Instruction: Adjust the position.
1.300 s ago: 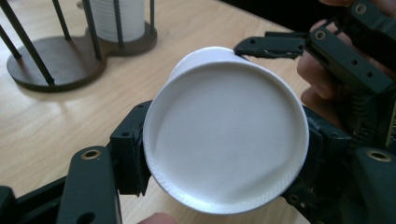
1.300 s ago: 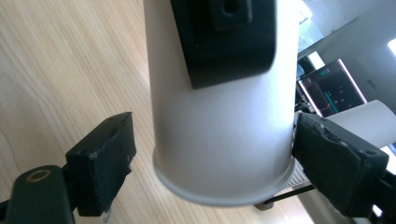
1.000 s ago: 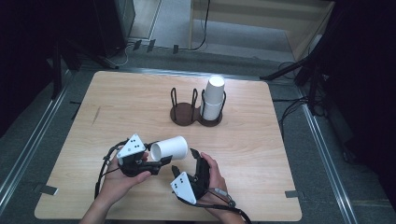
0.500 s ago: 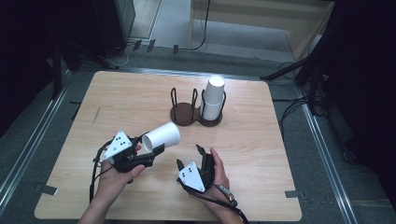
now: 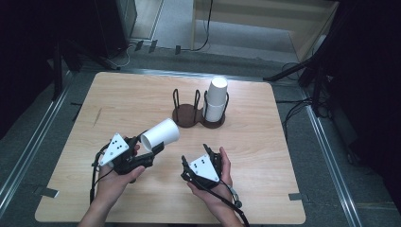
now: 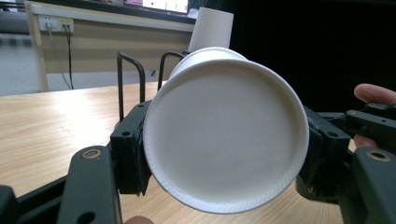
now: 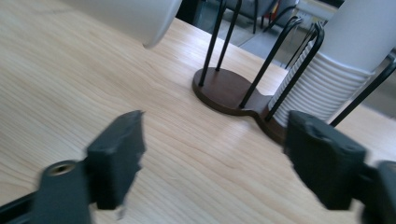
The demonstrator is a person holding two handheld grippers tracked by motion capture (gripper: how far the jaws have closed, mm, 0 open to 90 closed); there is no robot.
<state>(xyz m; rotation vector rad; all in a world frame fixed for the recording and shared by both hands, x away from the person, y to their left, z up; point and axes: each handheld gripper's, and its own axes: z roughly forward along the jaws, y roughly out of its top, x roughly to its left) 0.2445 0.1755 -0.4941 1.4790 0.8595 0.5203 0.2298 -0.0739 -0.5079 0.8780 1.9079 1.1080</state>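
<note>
The left gripper (image 5: 150, 152) clamps a white paper cup (image 5: 161, 135) by its closed base, above the near left of the wooden table (image 5: 118, 99). The cup lies tilted, long axis running up and away, open mouth toward the dark cup holder (image 5: 189, 116) and its stack of cups (image 5: 216, 99). No print shows. The right gripper (image 5: 207, 152) is empty, jaws part open after closing and now reopening slightly.

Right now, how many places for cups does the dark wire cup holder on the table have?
2: the left place stands empty, and the right place holds the stack of white paper cups.
</note>
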